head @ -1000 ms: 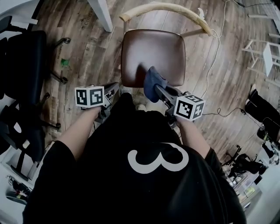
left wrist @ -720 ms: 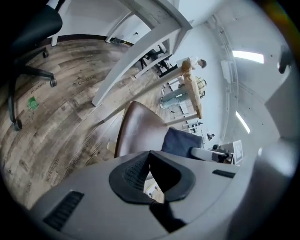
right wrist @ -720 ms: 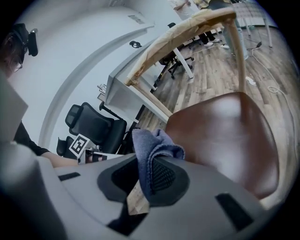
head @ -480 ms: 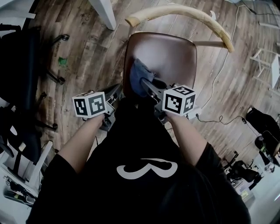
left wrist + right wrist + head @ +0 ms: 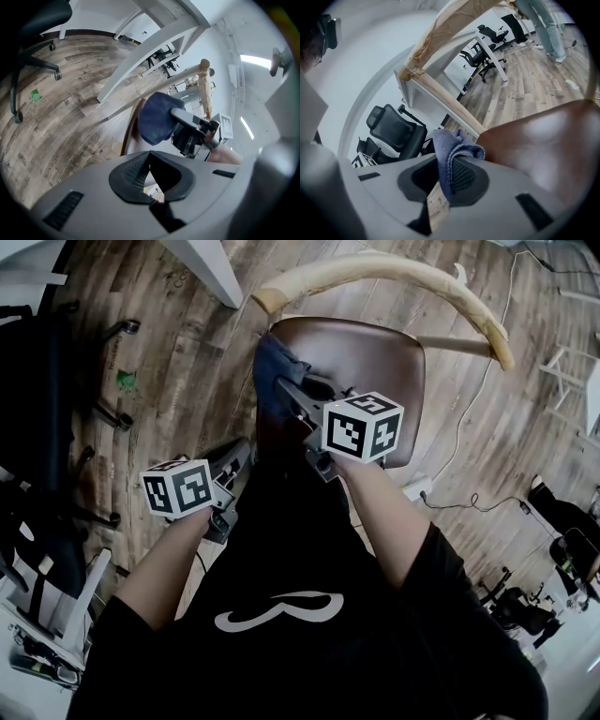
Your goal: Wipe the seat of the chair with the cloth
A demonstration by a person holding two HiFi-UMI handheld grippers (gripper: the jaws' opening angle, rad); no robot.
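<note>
The chair has a brown leather seat [image 5: 375, 362] and a curved wooden back rail [image 5: 403, 273]. My right gripper [image 5: 284, 388] is shut on a blue cloth [image 5: 270, 367], which lies at the seat's left edge near the back corner. In the right gripper view the cloth [image 5: 452, 147] is folded between the jaws of the right gripper [image 5: 445, 176], beside the seat [image 5: 543, 145]. My left gripper [image 5: 236, 457] hangs off the seat's front left, shut on nothing. From the left gripper [image 5: 150, 180] I see the cloth [image 5: 157, 117] ahead.
A black office chair [image 5: 37, 399] stands on the wooden floor at the left. A white table leg [image 5: 202, 268] runs behind the chair. A cable [image 5: 464, 381] and a white stool [image 5: 581, 362] lie to the right. A person's legs [image 5: 543, 23] stand far off.
My right gripper has carried the cloth from the seat's front edge leftward and toward the back left corner. The left gripper has dropped slightly lower and left.
</note>
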